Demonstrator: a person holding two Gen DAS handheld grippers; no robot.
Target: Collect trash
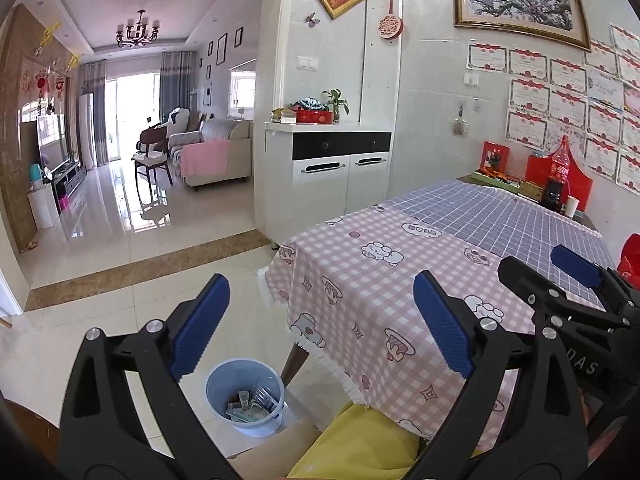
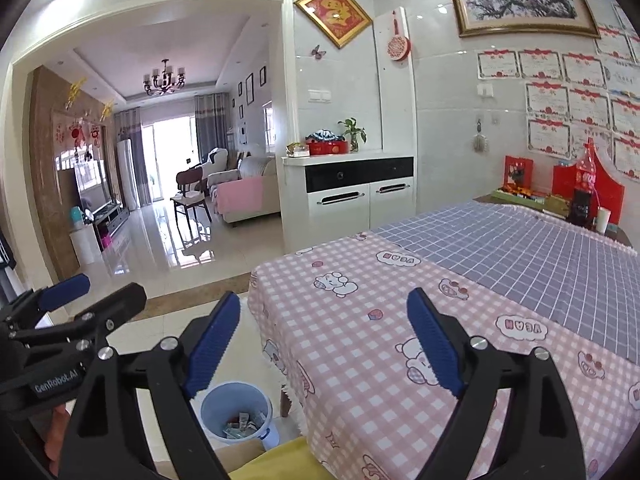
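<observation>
both grippers up off the work, left gripper (image 1: 322, 326) and right gripper (image 2: 324, 344) side by side, jaws wide on each, nothing between the pads. trash is sitting in the blue bin (image 1: 245, 396) on the floor tiles, just off the near corner of the table (image 1: 372, 280); from the right cam the same bin (image 2: 236, 416) shows low and left of the pink check cloth. the papers in the bin (image 1: 250, 402) look crumpled and piled flat, no clear long axis, can't tell which way any one piece points. bin itself stands upright, mouth facing up, so its axis is vertical.

tabletop looks bare of scraps in both views, so i judge the job near done or done. if you've got more to fetch, scan the floor by the table leg first, keep jaws wide, drop in from straight above the rim, and don't clip the rim w/ a finger or you'll tip it. yellow cloth (image 1: 352, 444) sits close below you, stay clear of it.
</observation>
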